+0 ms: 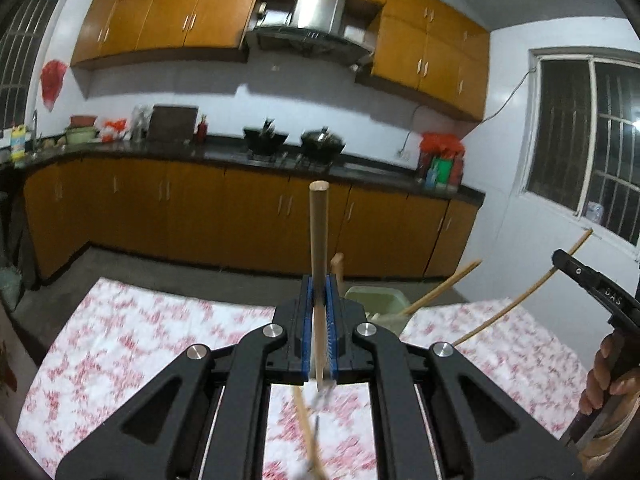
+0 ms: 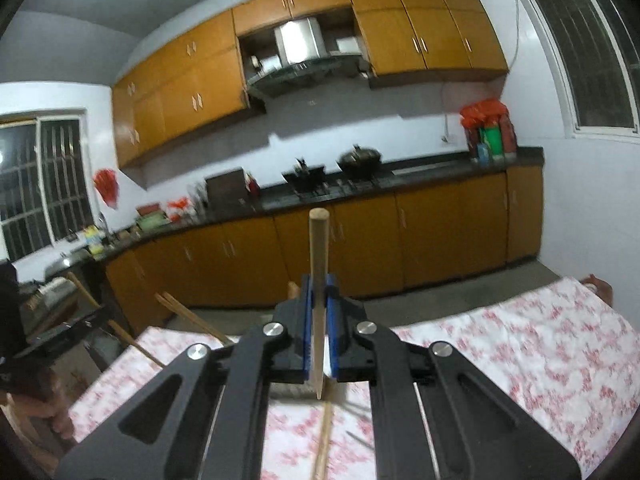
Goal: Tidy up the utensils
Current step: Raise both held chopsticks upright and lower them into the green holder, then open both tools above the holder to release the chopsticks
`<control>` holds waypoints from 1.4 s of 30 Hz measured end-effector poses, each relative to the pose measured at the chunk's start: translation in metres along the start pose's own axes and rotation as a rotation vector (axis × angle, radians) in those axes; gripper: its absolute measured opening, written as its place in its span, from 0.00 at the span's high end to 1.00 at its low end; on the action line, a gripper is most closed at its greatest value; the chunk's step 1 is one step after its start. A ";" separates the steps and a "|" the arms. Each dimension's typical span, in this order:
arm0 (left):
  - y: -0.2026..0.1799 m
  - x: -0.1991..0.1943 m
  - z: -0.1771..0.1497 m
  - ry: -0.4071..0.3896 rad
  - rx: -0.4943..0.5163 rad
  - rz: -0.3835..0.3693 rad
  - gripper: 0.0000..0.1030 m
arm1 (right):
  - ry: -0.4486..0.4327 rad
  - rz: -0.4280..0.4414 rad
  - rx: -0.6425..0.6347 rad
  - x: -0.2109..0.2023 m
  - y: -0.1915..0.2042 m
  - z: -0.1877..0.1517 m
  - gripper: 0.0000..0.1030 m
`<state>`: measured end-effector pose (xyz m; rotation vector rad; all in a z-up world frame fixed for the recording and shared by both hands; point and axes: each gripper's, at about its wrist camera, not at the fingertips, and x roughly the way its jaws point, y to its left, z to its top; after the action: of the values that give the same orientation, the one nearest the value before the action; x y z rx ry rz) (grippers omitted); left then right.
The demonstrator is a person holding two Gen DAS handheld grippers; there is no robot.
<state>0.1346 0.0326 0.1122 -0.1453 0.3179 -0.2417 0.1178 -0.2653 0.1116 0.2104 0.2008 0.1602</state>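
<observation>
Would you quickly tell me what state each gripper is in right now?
Left gripper: shut on a wooden chopstick that points up and forward.
Right gripper: shut on another wooden chopstick, held the same way.
</observation>
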 end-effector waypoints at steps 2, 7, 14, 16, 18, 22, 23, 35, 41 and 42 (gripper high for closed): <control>-0.007 -0.002 0.008 -0.038 0.005 -0.009 0.93 | -0.034 0.024 -0.001 -0.003 0.005 0.007 0.92; -0.022 0.003 0.026 -0.125 -0.008 -0.013 0.93 | -0.093 0.064 -0.027 0.002 0.022 0.019 0.92; -0.038 0.020 0.039 -0.235 -0.003 0.013 0.93 | -0.111 0.074 -0.050 0.029 0.033 0.025 0.92; -0.040 0.029 0.037 -0.242 0.003 0.029 0.93 | -0.108 0.073 -0.044 0.038 0.032 0.026 0.92; -0.040 0.040 0.035 -0.246 0.006 0.043 0.93 | -0.109 0.067 -0.042 0.046 0.033 0.026 0.92; -0.036 0.056 0.030 -0.243 -0.001 0.055 0.93 | -0.124 0.058 -0.038 0.060 0.033 0.030 0.92; -0.035 0.057 0.028 -0.241 -0.005 0.053 0.93 | -0.125 0.056 -0.037 0.064 0.032 0.029 0.92; -0.026 0.079 0.010 -0.136 -0.020 0.017 0.92 | 0.016 0.036 -0.074 0.106 0.038 0.005 0.89; -0.022 0.075 0.014 -0.135 -0.033 0.020 0.68 | 0.010 0.027 -0.067 0.094 0.037 0.005 0.76; -0.022 0.074 0.015 -0.137 -0.034 0.020 0.68 | 0.007 0.023 -0.067 0.090 0.036 0.005 0.73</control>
<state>0.2025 -0.0063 0.1084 -0.1910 0.1872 -0.2054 0.2007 -0.2159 0.1081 0.1460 0.1998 0.1907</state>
